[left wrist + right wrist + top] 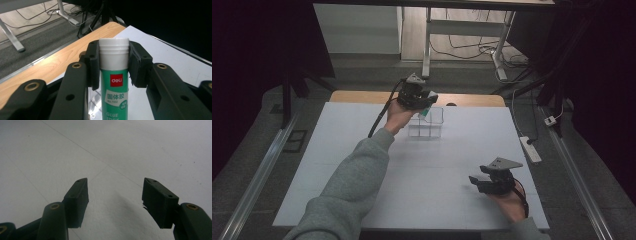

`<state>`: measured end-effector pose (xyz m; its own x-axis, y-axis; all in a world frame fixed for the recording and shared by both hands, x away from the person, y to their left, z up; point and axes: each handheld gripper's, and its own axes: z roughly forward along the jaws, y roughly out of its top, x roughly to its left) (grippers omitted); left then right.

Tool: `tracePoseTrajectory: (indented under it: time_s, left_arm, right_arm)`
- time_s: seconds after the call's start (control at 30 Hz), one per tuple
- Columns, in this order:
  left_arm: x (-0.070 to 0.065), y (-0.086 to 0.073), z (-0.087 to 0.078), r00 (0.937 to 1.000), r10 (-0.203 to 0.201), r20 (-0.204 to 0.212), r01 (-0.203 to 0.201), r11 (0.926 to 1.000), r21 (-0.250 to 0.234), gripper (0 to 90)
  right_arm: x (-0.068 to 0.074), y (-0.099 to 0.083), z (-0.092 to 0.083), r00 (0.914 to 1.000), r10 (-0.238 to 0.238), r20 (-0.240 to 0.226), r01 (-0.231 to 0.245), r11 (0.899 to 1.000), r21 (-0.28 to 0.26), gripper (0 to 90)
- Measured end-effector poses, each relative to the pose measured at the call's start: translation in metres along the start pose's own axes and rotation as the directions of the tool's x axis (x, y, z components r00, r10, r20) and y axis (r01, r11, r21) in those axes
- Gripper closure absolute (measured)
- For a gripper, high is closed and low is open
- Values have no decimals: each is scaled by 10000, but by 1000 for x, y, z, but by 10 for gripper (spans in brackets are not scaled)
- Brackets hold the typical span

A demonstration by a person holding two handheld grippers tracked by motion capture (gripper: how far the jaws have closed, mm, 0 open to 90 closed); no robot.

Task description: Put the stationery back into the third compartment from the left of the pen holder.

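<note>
The glue stick (114,82) sits clamped between the jaws of the left gripper (114,65), which we hold above the clear plastic box (426,124) near the far edge of the table (362,200). In the left gripper view the pads press on both sides of the white cap and the top of the green body, with the cap end pointing away from the hand.

We judge the glue stick to be light and rigid, a smooth plastic cylinder that can roll or twist between flat pads. The grip lies at the joint of cap and body; a hold lower, on the labelled green body, would be less likely to pull the cap loose.

The clear plastic box appears to have thin upright walls and inner partitions, hard to see against the white surface, so the lower end of the stick could catch on a rim.

The right gripper (484,184) rests low over the near right part of the table with its jaws parted and nothing between them, well apart from the box. Open white surface lies between the two grippers and to the left of the box; the wooden strip (362,96) marks the far limit.
</note>
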<state>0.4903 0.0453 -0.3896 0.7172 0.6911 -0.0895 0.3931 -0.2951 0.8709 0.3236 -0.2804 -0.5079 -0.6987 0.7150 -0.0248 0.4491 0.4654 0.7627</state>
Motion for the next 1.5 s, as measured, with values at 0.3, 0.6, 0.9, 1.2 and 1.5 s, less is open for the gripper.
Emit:
tracePoseTrajectory:
  time_s: [0.3, 0.6, 0.9, 1.2, 1.5]
  left_arm:
    - [0, 2, 17, 9997, -201, -110, 200, 9998, -91, 640]
    - [5, 8, 37, 9992, -276, -302, 273, 9996, -95, 639]
    - [8, 7, 57, 9983, -546, -209, 545, 9985, -63, 638]
    - [7, 6, 59, 9992, -374, -143, 376, 9991, 173, 382]
    - [9, 1, 42, 9996, -138, 240, 125, 9984, 555, 369]
  right_arm:
    - [0, 0, 1, 10000, -15, 10, 15, 10000, 20, 370]
    - [-2, 0, -2, 9999, 94, 116, -92, 9999, -101, 365]
    - [-3, -1, -1, 9999, 11, 131, -11, 10000, 21, 364]
    - [-4, -2, 0, 9999, 30, 161, -31, 10000, 75, 358]
    - [-3, -1, 1, 9999, -30, 105, 29, 9999, 105, 356]
